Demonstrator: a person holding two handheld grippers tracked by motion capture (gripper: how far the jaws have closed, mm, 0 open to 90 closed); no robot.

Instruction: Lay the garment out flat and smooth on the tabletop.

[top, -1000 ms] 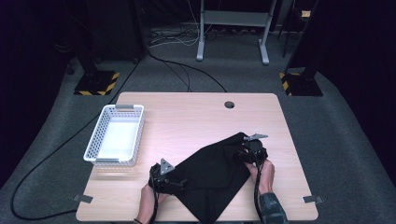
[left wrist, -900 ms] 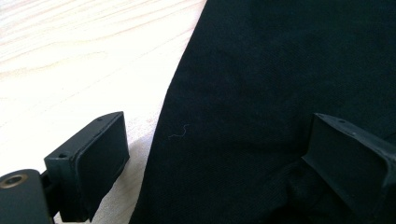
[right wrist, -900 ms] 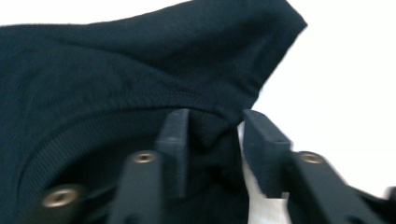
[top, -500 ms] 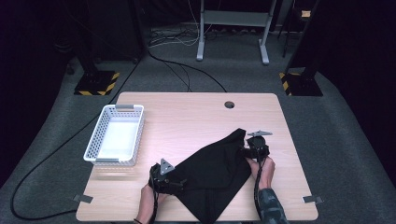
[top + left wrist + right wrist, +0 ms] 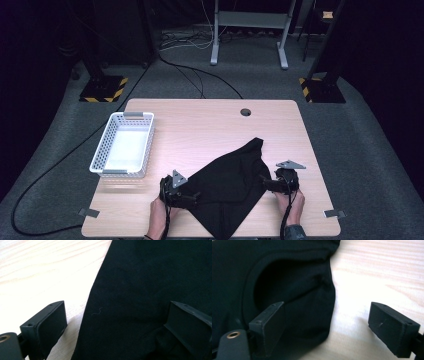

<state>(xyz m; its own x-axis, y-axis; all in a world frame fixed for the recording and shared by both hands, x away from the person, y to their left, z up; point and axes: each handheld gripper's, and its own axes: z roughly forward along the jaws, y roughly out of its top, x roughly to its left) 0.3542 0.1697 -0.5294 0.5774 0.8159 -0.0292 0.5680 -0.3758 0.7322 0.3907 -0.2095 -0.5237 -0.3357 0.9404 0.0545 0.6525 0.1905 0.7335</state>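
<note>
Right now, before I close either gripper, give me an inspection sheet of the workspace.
Surface: wooden table, with a cable hole.
Job's things: black garment spread flat at the near edge; white basket at left, nothing seen in it.
Clutter: tape tabs at near corners.
Grippers: left gripper and right gripper, jaws open astride the garment's edges.
Cables: black cables on the floor.
Surroundings: carpet, stand bases with hazard stripes.

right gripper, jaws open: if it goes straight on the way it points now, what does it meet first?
Probably the black cloth: the right gripper straddles the cloth's edge, one jaw over the fabric, the other over the bare table. Its height above the cloth is unclear.
</note>
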